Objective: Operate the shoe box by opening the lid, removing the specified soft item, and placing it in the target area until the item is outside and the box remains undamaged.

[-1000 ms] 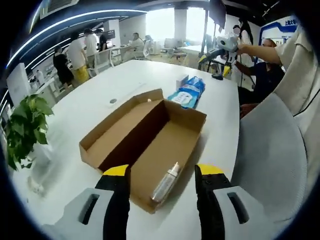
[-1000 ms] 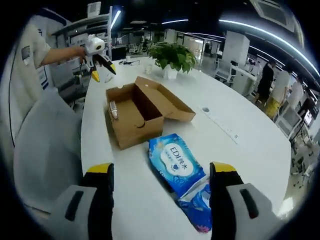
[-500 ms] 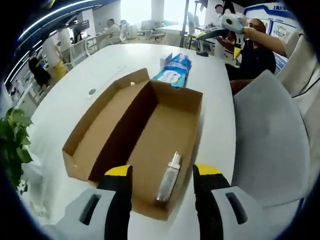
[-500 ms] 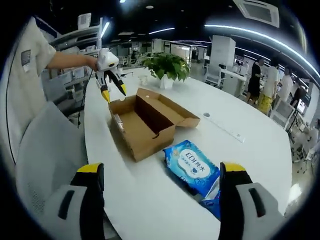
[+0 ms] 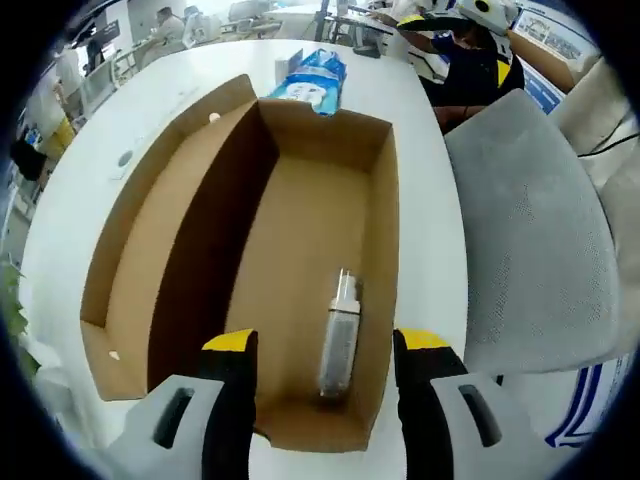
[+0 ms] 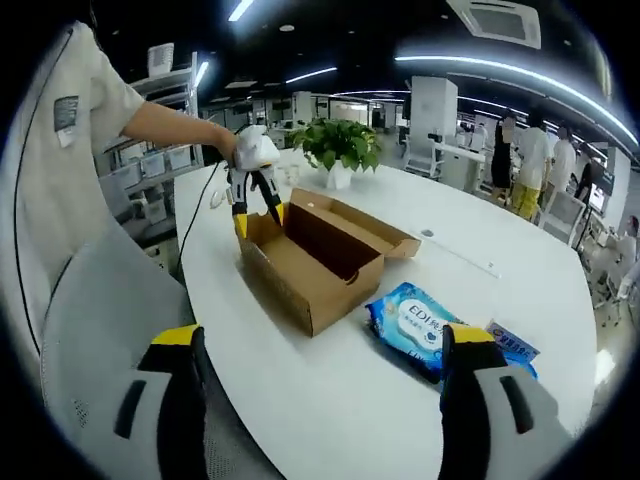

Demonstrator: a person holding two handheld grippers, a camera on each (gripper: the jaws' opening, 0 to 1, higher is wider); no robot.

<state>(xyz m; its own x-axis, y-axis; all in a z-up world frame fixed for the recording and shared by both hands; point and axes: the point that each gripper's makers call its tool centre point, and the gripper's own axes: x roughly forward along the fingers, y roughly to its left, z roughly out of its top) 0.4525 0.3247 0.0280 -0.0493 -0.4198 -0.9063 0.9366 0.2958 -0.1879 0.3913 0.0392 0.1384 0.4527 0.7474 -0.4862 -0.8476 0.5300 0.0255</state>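
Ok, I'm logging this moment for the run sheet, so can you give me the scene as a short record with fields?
box: cardboard shoe box on the white table, lid open and folded flat to one side
inside the box: a small clear bottle lying on its side near the end closest to the left gripper
left gripper: left gripper open, poised over the box's near end, jaws either side of the bottle
right gripper: right gripper open, holding nothing
outside the box: blue wipes pack on the table past the box's far end

Matt brown cardboard shoe box [image 5: 300, 220]; smooth glossy white table [image 6: 330, 400].
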